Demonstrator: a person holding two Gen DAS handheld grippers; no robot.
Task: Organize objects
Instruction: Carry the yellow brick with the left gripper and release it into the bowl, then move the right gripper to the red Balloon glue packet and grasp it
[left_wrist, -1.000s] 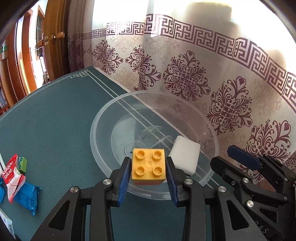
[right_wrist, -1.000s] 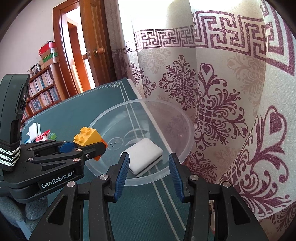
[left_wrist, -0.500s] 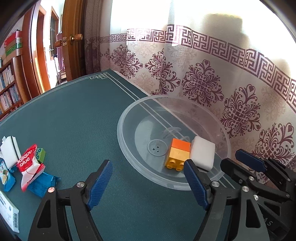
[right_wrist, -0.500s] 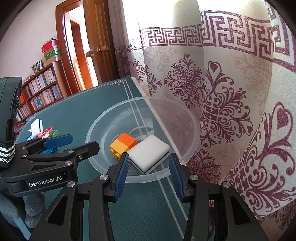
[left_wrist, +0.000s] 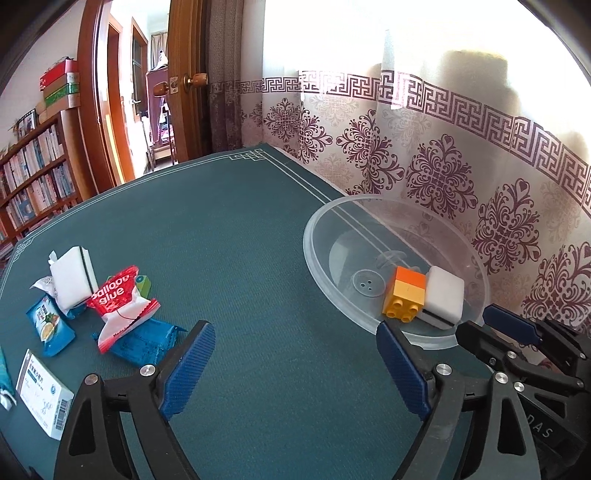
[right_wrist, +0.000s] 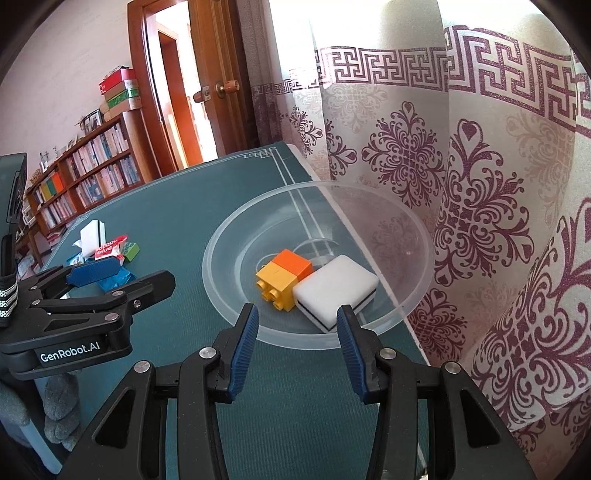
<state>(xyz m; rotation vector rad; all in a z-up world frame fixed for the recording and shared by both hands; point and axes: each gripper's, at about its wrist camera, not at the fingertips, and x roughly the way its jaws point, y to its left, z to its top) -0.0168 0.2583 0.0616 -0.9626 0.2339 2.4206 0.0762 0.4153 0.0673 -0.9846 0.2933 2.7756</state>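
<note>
A clear plastic bowl (left_wrist: 317, 236) (right_wrist: 221, 236) stands at the table's right edge by the curtain. In it lie a yellow and orange toy brick (left_wrist: 404, 291) (right_wrist: 282, 277) on its side and a white sponge (left_wrist: 443, 295) (right_wrist: 336, 288), touching. My left gripper (left_wrist: 295, 363) is open and empty above the green table, left of the bowl; it also shows in the right wrist view (right_wrist: 122, 277). My right gripper (right_wrist: 295, 332) is open and empty at the bowl's near rim.
At the left lies a pile: a red Balloon glue packet (left_wrist: 118, 306), a white sponge (left_wrist: 72, 277), blue packets (left_wrist: 51, 328), a green brick (left_wrist: 142, 282) and a white box (left_wrist: 44, 395). Patterned curtain (right_wrist: 480, 184) hangs right of the table.
My left gripper opened and dropped the yellow and orange brick into the bowl, then pulled back and swung left. The right gripper stayed near the bowl's rim.
</note>
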